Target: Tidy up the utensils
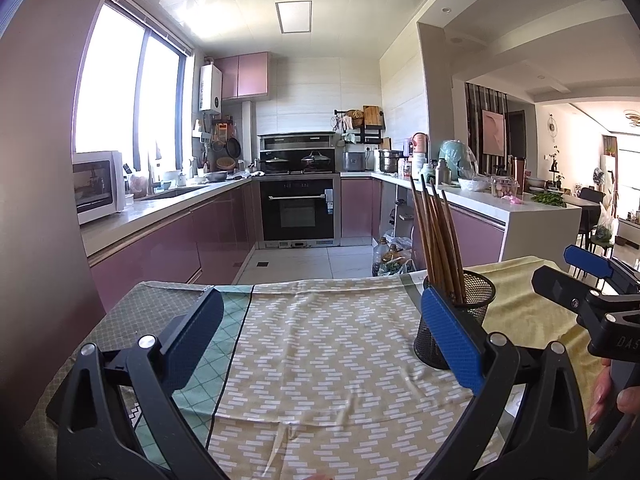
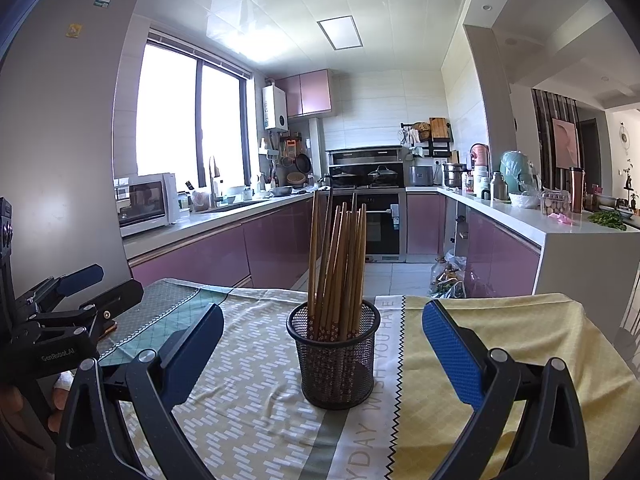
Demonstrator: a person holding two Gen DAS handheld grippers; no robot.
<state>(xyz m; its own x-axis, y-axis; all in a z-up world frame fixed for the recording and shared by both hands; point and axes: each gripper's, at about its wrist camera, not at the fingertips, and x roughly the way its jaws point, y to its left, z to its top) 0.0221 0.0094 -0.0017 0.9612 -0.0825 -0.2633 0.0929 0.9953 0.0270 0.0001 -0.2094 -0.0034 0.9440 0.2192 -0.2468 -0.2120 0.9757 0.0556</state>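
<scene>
A cloth [image 2: 256, 392] with a pale brick pattern covers the table under both grippers. The right gripper [image 2: 322, 346] hangs over it with its jaws spread wide and nothing between the pads. Ahead of it, centred between its fingers, stands the black mesh cup [image 2: 334, 356], upright on the cloth. The left gripper [image 1: 320, 340] is likewise spread and empty; the cup [image 1: 472, 300] sits just behind its right finger, partly hidden. The chopsticks [image 2: 340, 264] stand bunched in the cup, tips fanning slightly above the rim.
</scene>
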